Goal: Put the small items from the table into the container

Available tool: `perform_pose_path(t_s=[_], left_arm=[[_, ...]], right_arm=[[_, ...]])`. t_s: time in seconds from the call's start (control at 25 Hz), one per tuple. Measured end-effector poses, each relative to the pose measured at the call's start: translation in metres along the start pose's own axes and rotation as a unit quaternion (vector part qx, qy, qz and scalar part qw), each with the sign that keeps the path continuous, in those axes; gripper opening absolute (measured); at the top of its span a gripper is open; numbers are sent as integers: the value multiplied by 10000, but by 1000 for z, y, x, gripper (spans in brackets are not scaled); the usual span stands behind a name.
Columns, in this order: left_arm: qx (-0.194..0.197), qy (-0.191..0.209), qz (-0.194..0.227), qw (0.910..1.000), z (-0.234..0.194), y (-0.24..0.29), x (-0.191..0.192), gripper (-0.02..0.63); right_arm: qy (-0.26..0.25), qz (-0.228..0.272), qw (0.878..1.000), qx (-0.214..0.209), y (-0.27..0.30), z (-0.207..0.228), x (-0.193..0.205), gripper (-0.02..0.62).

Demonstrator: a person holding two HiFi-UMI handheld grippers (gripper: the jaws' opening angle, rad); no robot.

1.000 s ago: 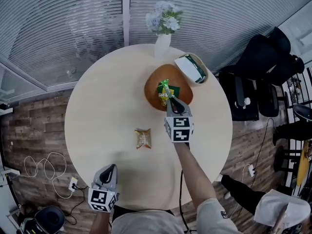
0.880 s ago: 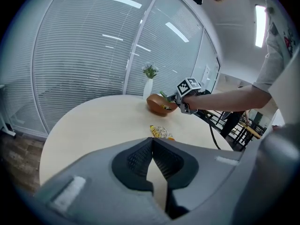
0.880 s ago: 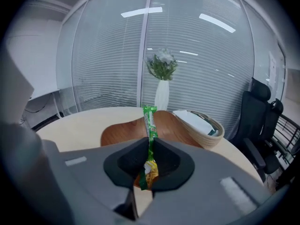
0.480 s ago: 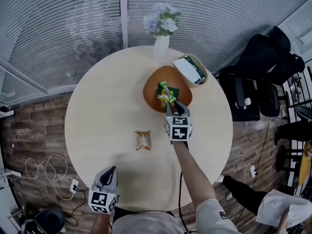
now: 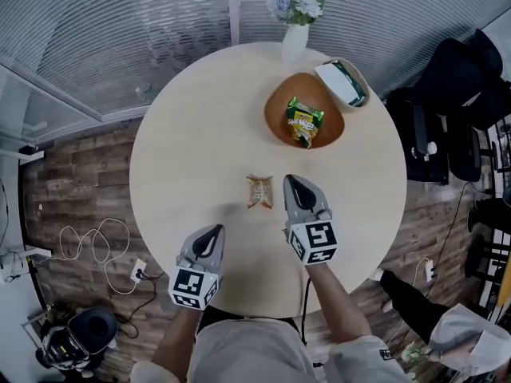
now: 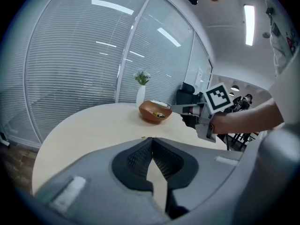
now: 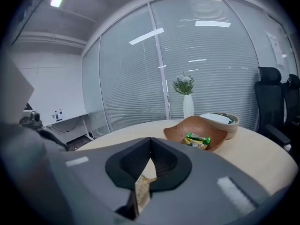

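Observation:
A small tan snack packet [image 5: 259, 191] lies flat near the middle of the round table [image 5: 192, 134]. My right gripper [image 5: 296, 183] hovers just to its right, shut and empty. Through the slit below its closed tips the packet [image 7: 142, 192] shows on the table. A green snack packet [image 5: 303, 124] rests in the brown wooden bowl [image 5: 279, 110], also visible in the right gripper view as packet [image 7: 197, 140] and bowl [image 7: 185, 128]. My left gripper [image 5: 210, 237] is shut over the near side of the table, holding nothing. It looks toward the bowl [image 6: 151, 114] and the right gripper [image 6: 175, 108].
A woven basket [image 5: 357, 79] holding a white and green item touches the bowl's far right. A white vase of flowers [image 5: 295, 40] stands at the table's far edge. Black chairs [image 5: 447, 110] are at the right, and cables [image 5: 88, 242] lie on the floor at the left.
My right gripper let go of the green packet in the bowl, pulled back toward me beside the tan packet, and its jaws shut. The left gripper moved slightly forward.

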State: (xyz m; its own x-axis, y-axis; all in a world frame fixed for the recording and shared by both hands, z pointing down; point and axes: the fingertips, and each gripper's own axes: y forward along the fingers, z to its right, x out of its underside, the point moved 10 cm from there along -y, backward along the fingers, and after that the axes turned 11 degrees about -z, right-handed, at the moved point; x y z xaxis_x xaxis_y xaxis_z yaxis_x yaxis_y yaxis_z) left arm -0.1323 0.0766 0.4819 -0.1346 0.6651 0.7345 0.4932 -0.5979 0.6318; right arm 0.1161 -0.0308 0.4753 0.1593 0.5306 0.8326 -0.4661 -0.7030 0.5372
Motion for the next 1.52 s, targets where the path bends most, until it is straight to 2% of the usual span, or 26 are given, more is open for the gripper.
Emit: perform_pose_path(t_s=[0.12,0.32,0.56,0.92,1.12,1.32,1.52], left_arm=[[79,87,88,9999,7,1,-3,-3],[121,224,210,9995,19,0,-5,-6],[191,249,210,9993,24,-5,-2,-8],[117,214,176,9995,19,-9,6,-3],[82,50,140,9999,10,-15,12,-3],[41,-79,91,9999,2,-18,16,-3],[19,-167,34,9999,-5,-20,22,-3]], right_arm=[[223,91,9996,-138,-26,-38,22,3],[325,-213,9987,-330,-52,-77,62,3],[494,-503,9971,-284,-65,-82,91,3],[444,-476,9971,-388,-58,-94,88,3],[302,-654,9974,-65,-36,-95,89,8],[131,-1064,9938,299,12,-77,85,101],[106,-1337,9897,509,51,-62,77,109]])
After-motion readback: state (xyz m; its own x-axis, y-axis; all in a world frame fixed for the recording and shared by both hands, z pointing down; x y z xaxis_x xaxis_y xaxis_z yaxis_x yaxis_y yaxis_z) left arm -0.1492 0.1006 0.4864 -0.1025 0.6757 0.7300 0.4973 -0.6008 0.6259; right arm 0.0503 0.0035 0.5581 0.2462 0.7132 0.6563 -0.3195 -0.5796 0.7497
